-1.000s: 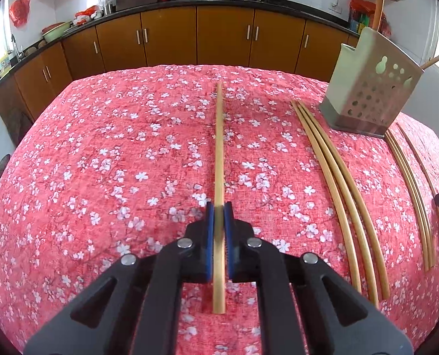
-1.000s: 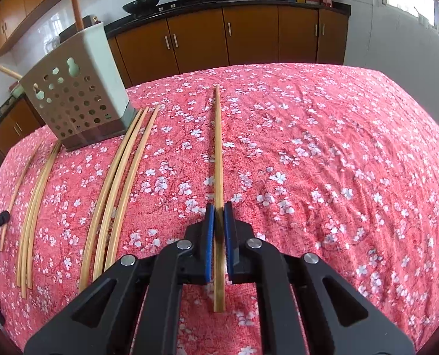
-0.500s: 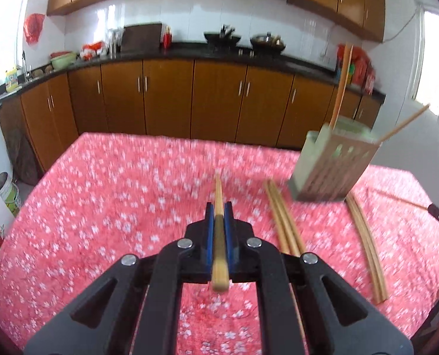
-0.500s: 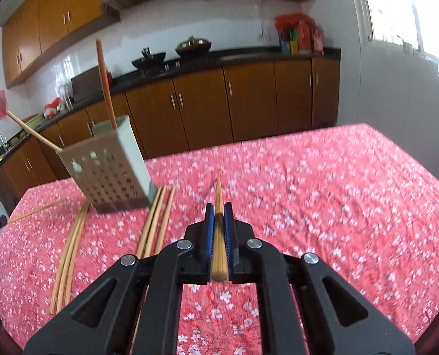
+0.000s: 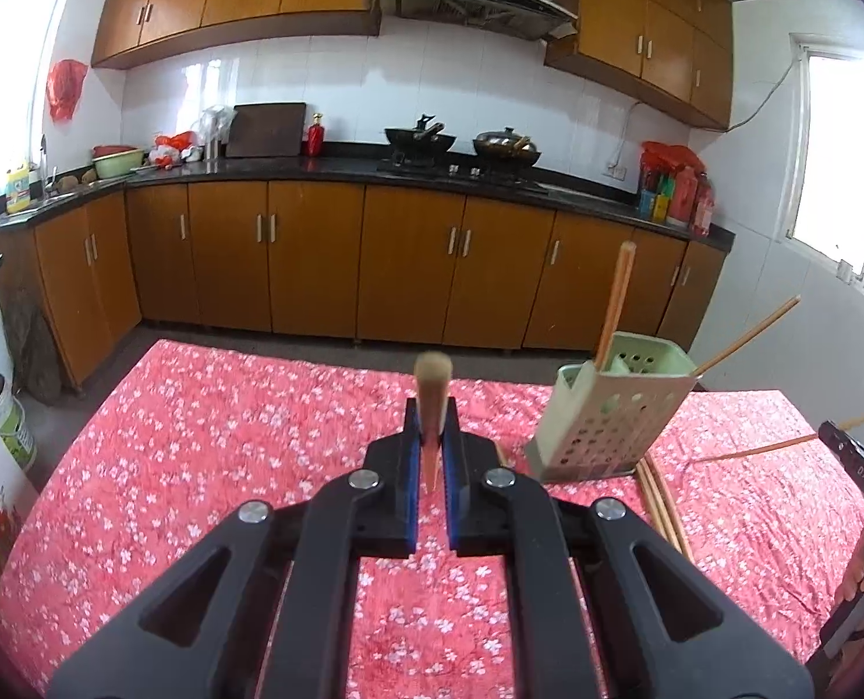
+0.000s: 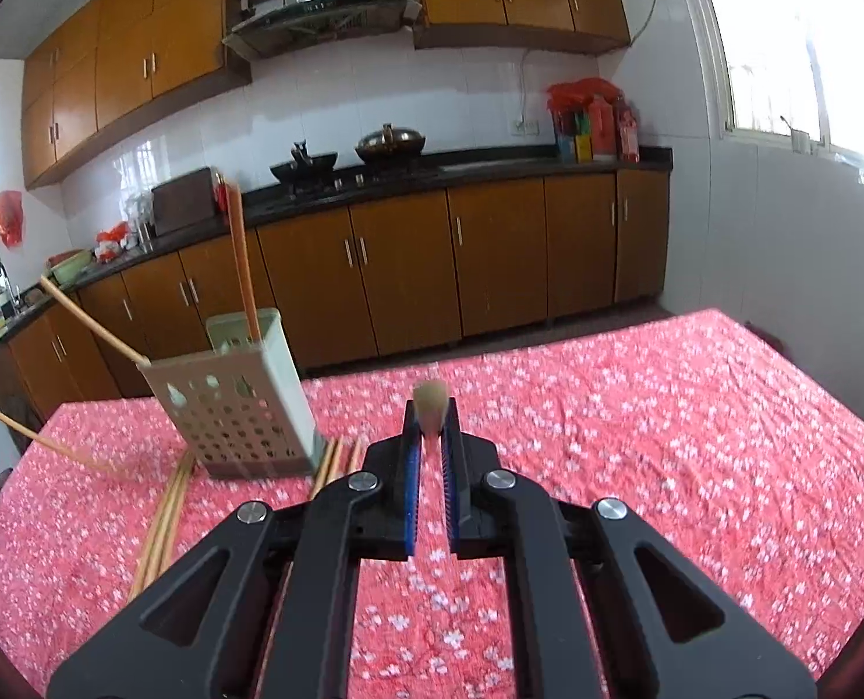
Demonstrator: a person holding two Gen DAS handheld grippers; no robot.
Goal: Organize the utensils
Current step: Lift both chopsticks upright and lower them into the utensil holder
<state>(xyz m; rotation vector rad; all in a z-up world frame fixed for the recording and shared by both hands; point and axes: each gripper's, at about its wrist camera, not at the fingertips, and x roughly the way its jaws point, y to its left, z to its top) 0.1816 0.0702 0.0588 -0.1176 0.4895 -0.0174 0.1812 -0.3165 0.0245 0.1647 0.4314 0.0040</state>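
Note:
My left gripper (image 5: 431, 437) is shut on a wooden chopstick (image 5: 432, 390), lifted off the table and tilted up toward the camera. The pale green perforated holder (image 5: 606, 413) stands to its right with two chopsticks (image 5: 615, 303) in it. My right gripper (image 6: 431, 437) is shut on another wooden chopstick (image 6: 430, 402), also raised end-on. The holder (image 6: 240, 408) shows to its left, two chopsticks (image 6: 240, 250) leaning in it.
Loose chopsticks (image 5: 659, 501) lie on the red flowered tablecloth (image 5: 199, 466) beside the holder; they also show in the right wrist view (image 6: 164, 518). The other gripper and a hand (image 5: 863, 571) are at the right edge. Brown kitchen cabinets (image 5: 315, 268) stand beyond the table.
Both grippers have lifted their chopsticks off the table and tilted upward. The chopsticks now point at the cameras and the views show more of the kitchen.

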